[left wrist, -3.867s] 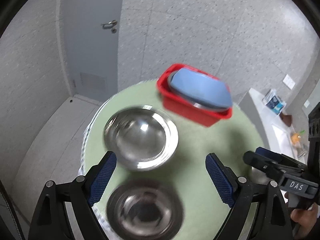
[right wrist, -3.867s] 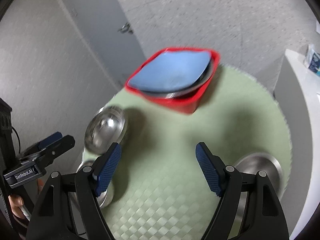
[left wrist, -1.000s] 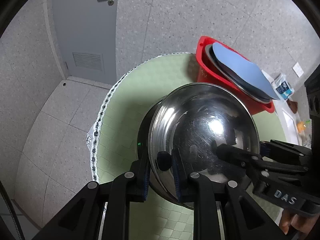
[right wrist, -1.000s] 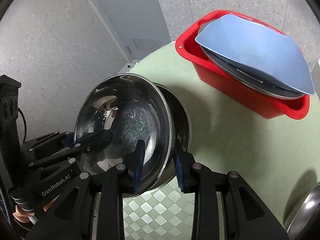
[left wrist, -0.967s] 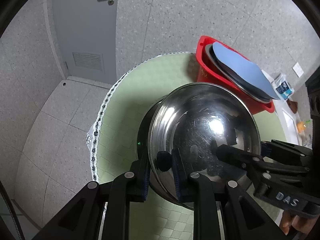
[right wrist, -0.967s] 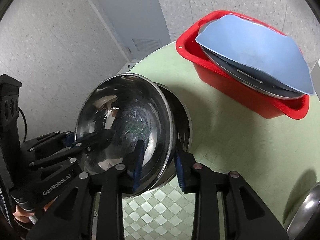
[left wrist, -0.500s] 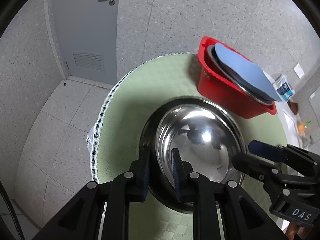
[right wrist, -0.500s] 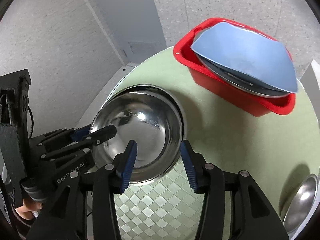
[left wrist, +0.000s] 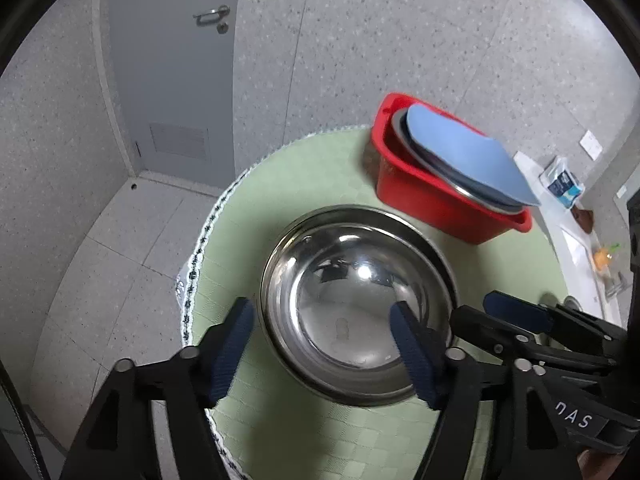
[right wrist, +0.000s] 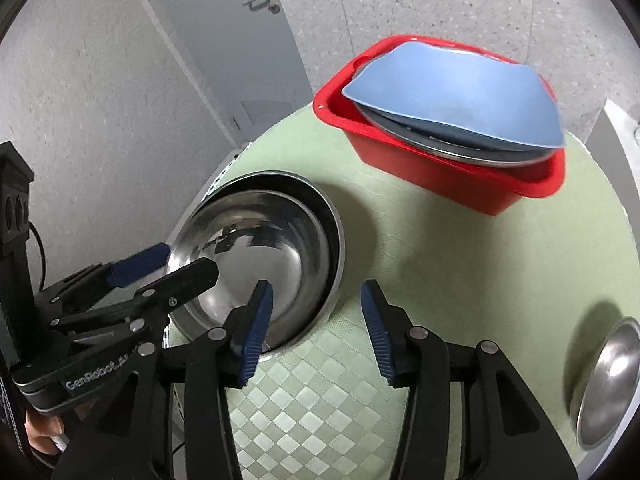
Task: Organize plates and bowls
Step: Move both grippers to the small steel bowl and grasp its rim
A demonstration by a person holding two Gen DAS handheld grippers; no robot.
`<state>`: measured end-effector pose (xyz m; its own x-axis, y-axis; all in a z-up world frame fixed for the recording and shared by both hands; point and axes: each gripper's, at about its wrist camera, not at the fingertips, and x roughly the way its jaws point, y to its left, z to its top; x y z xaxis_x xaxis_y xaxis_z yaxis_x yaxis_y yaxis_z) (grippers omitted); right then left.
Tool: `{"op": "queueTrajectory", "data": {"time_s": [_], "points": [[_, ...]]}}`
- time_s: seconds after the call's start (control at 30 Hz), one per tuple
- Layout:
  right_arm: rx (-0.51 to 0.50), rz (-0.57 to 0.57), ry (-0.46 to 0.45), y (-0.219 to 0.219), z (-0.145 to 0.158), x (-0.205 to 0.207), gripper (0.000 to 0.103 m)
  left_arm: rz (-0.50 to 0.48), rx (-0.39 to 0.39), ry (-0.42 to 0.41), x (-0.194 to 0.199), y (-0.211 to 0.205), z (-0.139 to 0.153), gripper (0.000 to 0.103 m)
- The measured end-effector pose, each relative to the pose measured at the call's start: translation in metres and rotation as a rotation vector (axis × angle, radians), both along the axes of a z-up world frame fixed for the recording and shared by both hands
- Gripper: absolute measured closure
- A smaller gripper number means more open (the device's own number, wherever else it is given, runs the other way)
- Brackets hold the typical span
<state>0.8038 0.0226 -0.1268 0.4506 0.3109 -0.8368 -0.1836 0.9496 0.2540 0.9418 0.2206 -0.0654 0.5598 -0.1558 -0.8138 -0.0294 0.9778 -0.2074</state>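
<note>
1. You are holding the left gripper point(left wrist: 322, 354) spread across the near rim of the nested bowls point(left wrist: 356, 304), gripping nothing.
2. The right gripper point(right wrist: 316, 330) is hanging spread over the bowls' right rim.
3. The bowls are sitting near the mat's point(right wrist: 440, 264) left edge, the red tub point(right wrist: 448, 168) behind.
4. "GenRobot" is showing on the left gripper.

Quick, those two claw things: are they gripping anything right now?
Left gripper: open, holding nothing, fingers straddling the near rim of the stacked steel bowls.
Right gripper: open, holding nothing, astride the bowls' rim.
</note>
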Motion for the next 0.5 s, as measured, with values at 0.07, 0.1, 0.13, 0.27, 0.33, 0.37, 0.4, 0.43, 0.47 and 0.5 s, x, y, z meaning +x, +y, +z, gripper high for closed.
{"op": "queueTrajectory", "data": {"time_s": [0.07, 0.1, 0.13, 0.27, 0.33, 0.37, 0.4, 0.43, 0.47, 0.5], "points": [[0.011, -0.016, -0.019, -0.005, 0.006, -0.009, 0.055, 0.000, -0.004, -0.009, -0.008, -0.002, 0.005, 0.033], [0.016, -0.025, -0.027, -0.009, 0.009, -0.014, 0.055, 0.001, 0.001, -0.017, -0.013, -0.004, 0.008, 0.032], [0.017, -0.033, -0.034, -0.011, 0.011, -0.019, 0.055, -0.001, 0.002, -0.026, -0.017, -0.006, 0.011, 0.031], [0.019, -0.088, -0.062, -0.033, 0.022, -0.045, 0.050, -0.022, 0.001, -0.072, -0.040, -0.025, 0.025, 0.024], [0.015, -0.120, -0.076, -0.047, 0.028, -0.059, 0.045, -0.038, 0.002, -0.088, -0.047, -0.041, 0.031, 0.023], [0.011, -0.133, -0.081, -0.053, 0.031, -0.064, 0.044, -0.042, 0.004, -0.095, -0.050, -0.049, 0.032, 0.023], [0.009, -0.149, -0.083, -0.063, 0.033, -0.069, 0.044, -0.051, 0.002, -0.099, -0.054, -0.059, 0.033, 0.023], [0.014, -0.169, -0.085, -0.076, 0.034, -0.074, 0.044, -0.061, -0.002, -0.098, -0.056, -0.067, 0.033, 0.022], [0.018, -0.189, -0.089, -0.089, 0.037, -0.078, 0.044, -0.076, -0.004, -0.095, -0.058, -0.079, 0.032, 0.022], [0.018, -0.203, -0.095, -0.097, 0.039, -0.080, 0.044, -0.092, 0.001, -0.095, -0.058, -0.089, 0.032, 0.022]]}}
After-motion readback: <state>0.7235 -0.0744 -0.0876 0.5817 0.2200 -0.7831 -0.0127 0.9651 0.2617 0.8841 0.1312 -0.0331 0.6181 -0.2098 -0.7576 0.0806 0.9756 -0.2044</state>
